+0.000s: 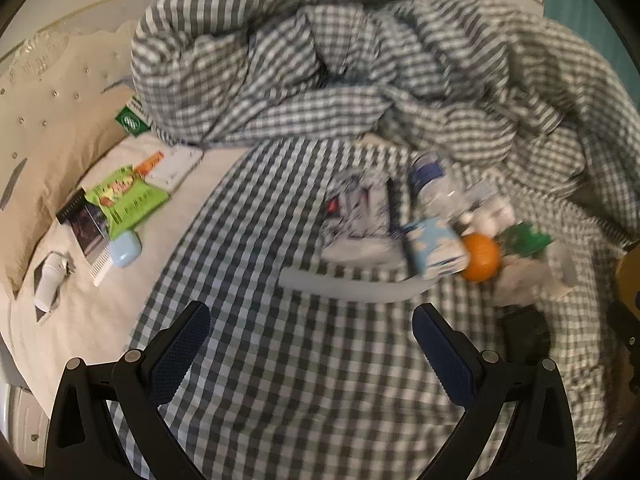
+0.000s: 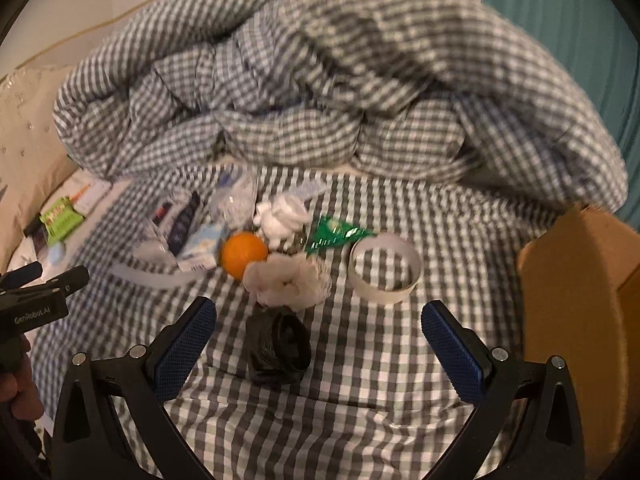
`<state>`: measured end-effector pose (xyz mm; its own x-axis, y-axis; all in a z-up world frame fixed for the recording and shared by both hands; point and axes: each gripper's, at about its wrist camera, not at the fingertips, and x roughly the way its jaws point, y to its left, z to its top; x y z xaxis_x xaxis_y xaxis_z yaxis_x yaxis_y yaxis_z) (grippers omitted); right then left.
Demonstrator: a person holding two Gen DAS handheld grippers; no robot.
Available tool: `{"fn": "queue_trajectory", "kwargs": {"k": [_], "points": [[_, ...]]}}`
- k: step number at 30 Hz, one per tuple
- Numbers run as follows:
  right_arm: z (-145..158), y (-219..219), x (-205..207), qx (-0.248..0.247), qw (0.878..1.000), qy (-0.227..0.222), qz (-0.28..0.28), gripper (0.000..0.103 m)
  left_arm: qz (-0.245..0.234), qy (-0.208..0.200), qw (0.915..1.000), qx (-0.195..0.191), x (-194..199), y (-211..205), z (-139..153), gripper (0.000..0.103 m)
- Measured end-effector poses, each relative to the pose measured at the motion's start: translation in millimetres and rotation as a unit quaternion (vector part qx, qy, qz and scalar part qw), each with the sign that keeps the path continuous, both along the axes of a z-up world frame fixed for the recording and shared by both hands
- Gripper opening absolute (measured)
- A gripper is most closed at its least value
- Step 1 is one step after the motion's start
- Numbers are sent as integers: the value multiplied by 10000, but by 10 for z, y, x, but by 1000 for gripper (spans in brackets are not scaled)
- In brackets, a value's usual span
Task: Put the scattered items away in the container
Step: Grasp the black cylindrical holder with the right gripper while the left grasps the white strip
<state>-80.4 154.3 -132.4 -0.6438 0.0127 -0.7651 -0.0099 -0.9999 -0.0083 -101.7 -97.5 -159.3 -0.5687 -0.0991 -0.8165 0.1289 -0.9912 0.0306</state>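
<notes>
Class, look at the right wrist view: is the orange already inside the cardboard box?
No, the orange lies on the checked bedsheet among other clutter, well apart from the cardboard box at the right edge.

Orange on checked bed

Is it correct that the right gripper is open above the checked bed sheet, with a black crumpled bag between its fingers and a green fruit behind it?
Not quite: the fruit is orange, as the right wrist view shows. The right gripper is open above the sheet, with the black bag between its fingers.
</notes>
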Motion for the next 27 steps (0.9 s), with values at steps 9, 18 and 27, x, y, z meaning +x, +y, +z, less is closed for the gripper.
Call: {"fn": "queue_trajectory", "kwargs": {"k": [9, 18, 27], "points": [[-477, -72, -219, 11, 9988, -481, 128, 103, -117, -394, 9991, 86, -326, -92, -516, 103], [-630, -36, -320, -32, 9978, -661, 98, 103, 543, -894, 9929, 565, -704, -78, -923, 103], [-662, -60, -322, -63, 9975, -687, 139, 103, 1109, -747, 9850, 1090, -813, -181, -958, 103]]}}
